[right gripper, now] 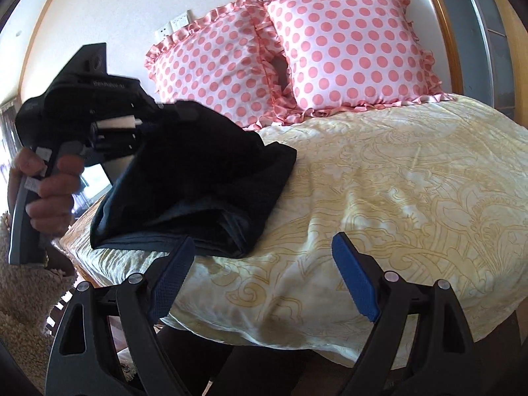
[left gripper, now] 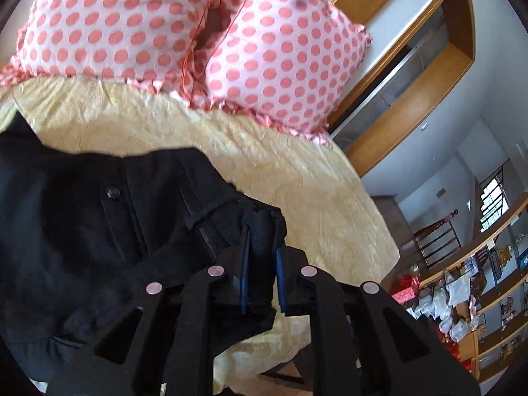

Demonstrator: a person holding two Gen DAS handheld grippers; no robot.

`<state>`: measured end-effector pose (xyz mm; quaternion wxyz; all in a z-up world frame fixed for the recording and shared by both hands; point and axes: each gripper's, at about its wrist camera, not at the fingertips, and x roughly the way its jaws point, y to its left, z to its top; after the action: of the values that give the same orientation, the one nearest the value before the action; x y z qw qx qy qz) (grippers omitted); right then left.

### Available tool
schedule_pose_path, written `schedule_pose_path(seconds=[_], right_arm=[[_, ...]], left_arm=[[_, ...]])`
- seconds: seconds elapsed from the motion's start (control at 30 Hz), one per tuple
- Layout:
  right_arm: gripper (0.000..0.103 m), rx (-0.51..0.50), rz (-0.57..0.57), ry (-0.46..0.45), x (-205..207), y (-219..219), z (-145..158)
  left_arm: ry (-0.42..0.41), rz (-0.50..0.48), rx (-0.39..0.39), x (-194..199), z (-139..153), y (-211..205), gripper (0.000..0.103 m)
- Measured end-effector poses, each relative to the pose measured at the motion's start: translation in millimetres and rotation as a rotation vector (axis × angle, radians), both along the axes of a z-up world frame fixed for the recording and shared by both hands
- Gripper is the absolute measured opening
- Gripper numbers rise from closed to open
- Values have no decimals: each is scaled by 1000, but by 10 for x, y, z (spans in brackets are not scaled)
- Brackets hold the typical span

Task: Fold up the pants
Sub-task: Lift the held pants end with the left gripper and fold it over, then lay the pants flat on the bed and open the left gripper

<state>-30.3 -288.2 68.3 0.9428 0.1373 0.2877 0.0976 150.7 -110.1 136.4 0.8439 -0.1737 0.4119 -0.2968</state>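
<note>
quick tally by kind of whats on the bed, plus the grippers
polka-dot pillows: 2
black pants: 1
yellow bedspread: 1
left gripper, fingers shut on the pants: 1
right gripper, fingers open, nothing between them: 1
total: 6
</note>
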Motion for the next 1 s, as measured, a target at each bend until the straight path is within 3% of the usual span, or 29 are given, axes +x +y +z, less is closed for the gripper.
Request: schedule_pose_path(seconds=[0.07,0.13,0.23,0.3,0.53,0.63,0.73,0.8,0.83,0.87,0.93,1.0], right_arm=[[87,16,-7,-2,-15,-46,-20],[87,16,-21,3,-14,-81,-52],[87,28,-37,14,-11,-136,-102],[87,27,-46,17,-21,-159,-115],[87,18,-73,19,-3,-199,-128],[87,0,-90,23,10,-208,-127],[87,-24,-112,25,-2,-237,-95],[87,-55,-131,18,-23,-259,-38],[87,-68,-138,13,-28,-277,-1],[87,-81,-148,4,-30,-294,46],[87,-94,-153,-16,-14,-322,148],[86,-94,-143,-52,23,-326,289]], left_arm=[[-70,-11,34,-52,180,-82,13],[-90,-67,78,-171,125,-221,13],[-21,-131,92,-261,-193,-344,13],[-19,-140,71,-310,-332,-336,13],[-50,-133,26,-444,-339,-292,13],[-64,-153,65,-525,-455,-378,14],[-4,-168,64,-475,-687,-399,15],[2,-170,25,-468,-740,-346,21],[-12,-176,14,-492,-725,-325,31],[-28,-187,-3,-530,-698,-300,53],[-64,-212,-37,-644,-621,-211,71],[-98,-238,-38,-769,-543,-94,72]])
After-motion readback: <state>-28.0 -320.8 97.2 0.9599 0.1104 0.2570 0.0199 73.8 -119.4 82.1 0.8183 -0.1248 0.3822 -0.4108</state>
